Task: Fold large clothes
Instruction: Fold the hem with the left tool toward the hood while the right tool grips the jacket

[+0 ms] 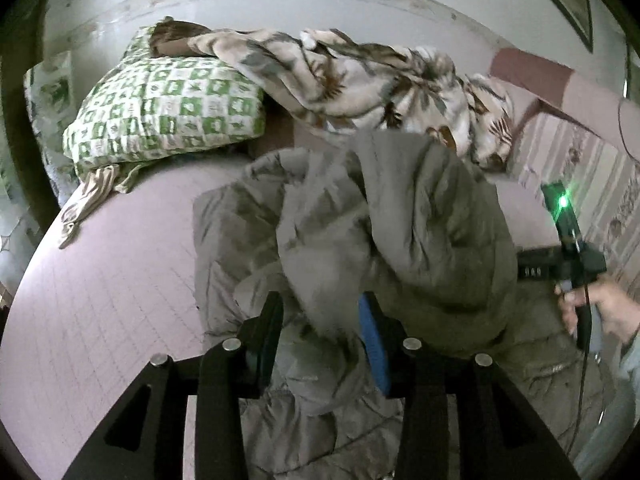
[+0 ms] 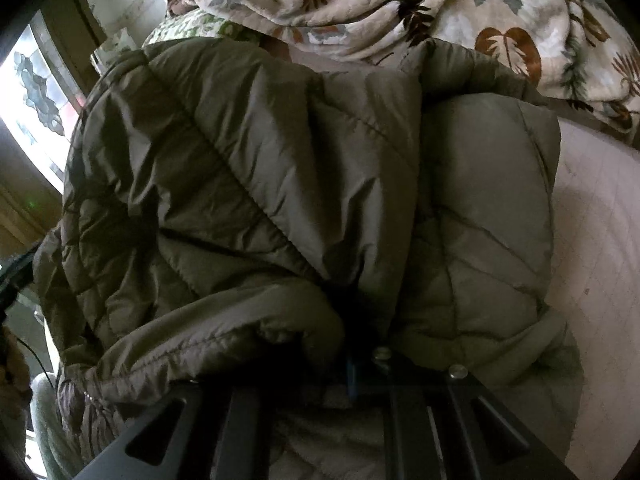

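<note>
Looking along the left gripper (image 1: 320, 332), its two fingers stand apart, with a blurred hanging fold of the grey-green quilted jacket (image 1: 384, 240) sitting between them; the fingers do not appear to press on the cloth, though blur makes this hard to confirm. Below and ahead, the jacket lies bunched in a heap on the pale pink bed (image 1: 112, 288), one thick layer turned over another. At the right edge of this view a hand (image 1: 604, 312) grips the handle of the right gripper, whose green light glows.

In the right wrist view, the right gripper (image 2: 360, 364) has its fingers together, buried in a dark crease of the jacket (image 2: 248, 184); they seem clamped on a hem, but the fabric hides the contact itself. The jacket fills nearly this whole view, with bare mattress to the right.

Farther back lie a green-and-white checked pillow (image 1: 168, 116) and a leaf-patterned blanket (image 1: 360, 76), the blanket just beside the jacket's far edge.

Likely risks: the loose fold between the left fingers may slump and undo the layer, since the padding is slick and springy. A pull from the right alone could drag the heap crooked, or push it into the blanket and snag it
</note>
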The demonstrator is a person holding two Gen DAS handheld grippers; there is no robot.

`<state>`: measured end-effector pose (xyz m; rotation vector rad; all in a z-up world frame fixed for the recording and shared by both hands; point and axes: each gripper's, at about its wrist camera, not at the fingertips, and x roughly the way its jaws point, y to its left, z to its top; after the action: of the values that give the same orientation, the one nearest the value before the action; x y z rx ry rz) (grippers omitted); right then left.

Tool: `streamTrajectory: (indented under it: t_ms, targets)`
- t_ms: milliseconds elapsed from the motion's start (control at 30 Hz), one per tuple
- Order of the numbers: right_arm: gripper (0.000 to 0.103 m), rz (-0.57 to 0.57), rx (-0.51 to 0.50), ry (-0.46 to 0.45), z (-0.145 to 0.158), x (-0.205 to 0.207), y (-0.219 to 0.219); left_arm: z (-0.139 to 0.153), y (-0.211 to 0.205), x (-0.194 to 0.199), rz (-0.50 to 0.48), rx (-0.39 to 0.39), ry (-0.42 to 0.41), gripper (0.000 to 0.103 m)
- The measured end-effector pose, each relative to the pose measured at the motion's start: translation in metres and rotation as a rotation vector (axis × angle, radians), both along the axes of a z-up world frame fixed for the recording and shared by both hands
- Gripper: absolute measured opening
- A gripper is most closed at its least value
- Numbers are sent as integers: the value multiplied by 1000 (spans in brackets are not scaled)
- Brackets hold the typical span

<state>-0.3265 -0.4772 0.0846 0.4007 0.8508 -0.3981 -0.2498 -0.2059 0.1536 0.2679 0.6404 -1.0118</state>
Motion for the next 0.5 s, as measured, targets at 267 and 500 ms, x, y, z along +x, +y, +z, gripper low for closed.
streamTrajectory:
  t_ms: [267, 500]
  targets:
    - [15, 9, -12, 19, 5, 7, 10, -15, -55, -6, -83, 47, 40, 40]
    - [15, 11, -26, 3, 4, 2, 6, -82, -81, -4, -79, 175, 117, 40]
